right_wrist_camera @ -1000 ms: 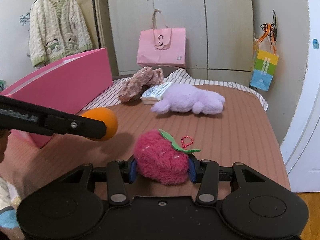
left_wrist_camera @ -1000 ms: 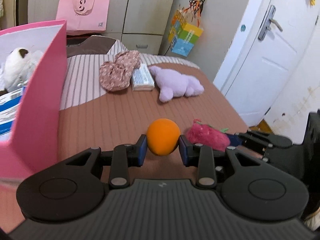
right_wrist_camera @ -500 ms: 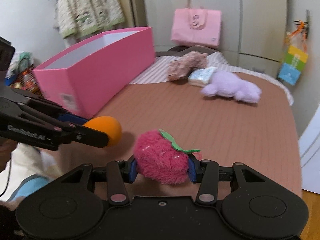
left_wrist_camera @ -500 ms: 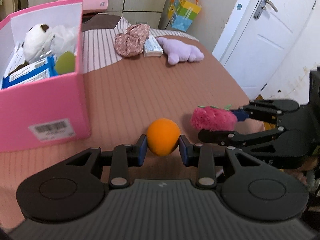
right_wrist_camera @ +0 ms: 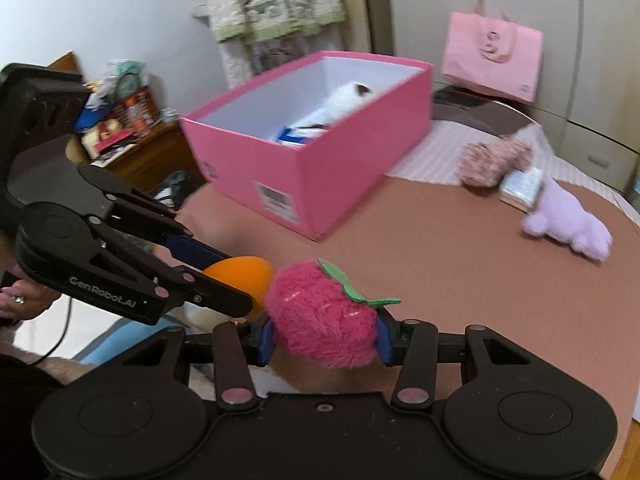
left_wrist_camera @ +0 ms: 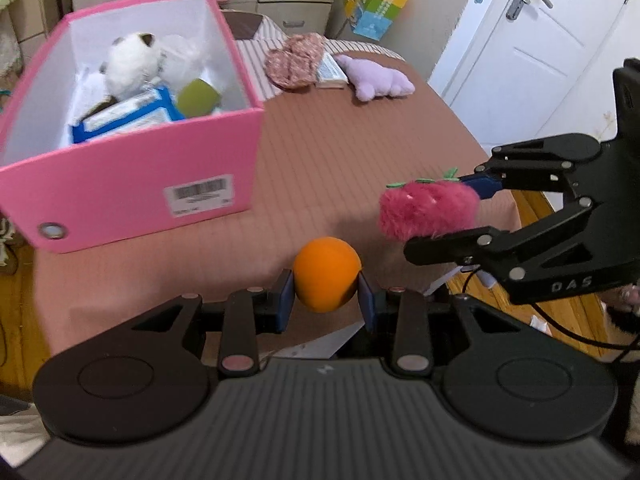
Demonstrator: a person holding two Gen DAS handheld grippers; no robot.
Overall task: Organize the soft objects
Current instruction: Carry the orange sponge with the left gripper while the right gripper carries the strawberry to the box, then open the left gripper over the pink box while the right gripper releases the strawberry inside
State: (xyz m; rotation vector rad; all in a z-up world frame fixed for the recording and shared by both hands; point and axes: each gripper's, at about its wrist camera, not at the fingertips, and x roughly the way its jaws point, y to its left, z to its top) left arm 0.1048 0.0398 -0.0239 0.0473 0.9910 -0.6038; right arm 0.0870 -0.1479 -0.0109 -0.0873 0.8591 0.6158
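My left gripper (left_wrist_camera: 326, 300) is shut on an orange ball (left_wrist_camera: 326, 274), held above the near edge of the brown bed. My right gripper (right_wrist_camera: 323, 338) is shut on a fuzzy pink strawberry plush (right_wrist_camera: 320, 316) with a green leaf. In the left wrist view the strawberry plush (left_wrist_camera: 428, 210) hangs to the right of the ball. The orange ball (right_wrist_camera: 240, 274) shows left of the strawberry in the right wrist view. An open pink box (left_wrist_camera: 132, 184) stands on the bed's left part and holds a white plush (left_wrist_camera: 132, 62), a blue-and-white packet and a green thing.
At the far end of the bed (left_wrist_camera: 340, 152) lie a purple plush (left_wrist_camera: 380, 80), a tissue packet (left_wrist_camera: 330, 72) and a pink floral fabric piece (left_wrist_camera: 294, 56). A white door (left_wrist_camera: 532, 52) is right, a pink bag (right_wrist_camera: 492, 60) hangs on the wardrobe, and a cluttered nightstand (right_wrist_camera: 116, 136) stands left.
Both grippers have drawn back and up from the bed with their toys still held. The pink box's inside has come into view, and the right gripper has swung toward the box.
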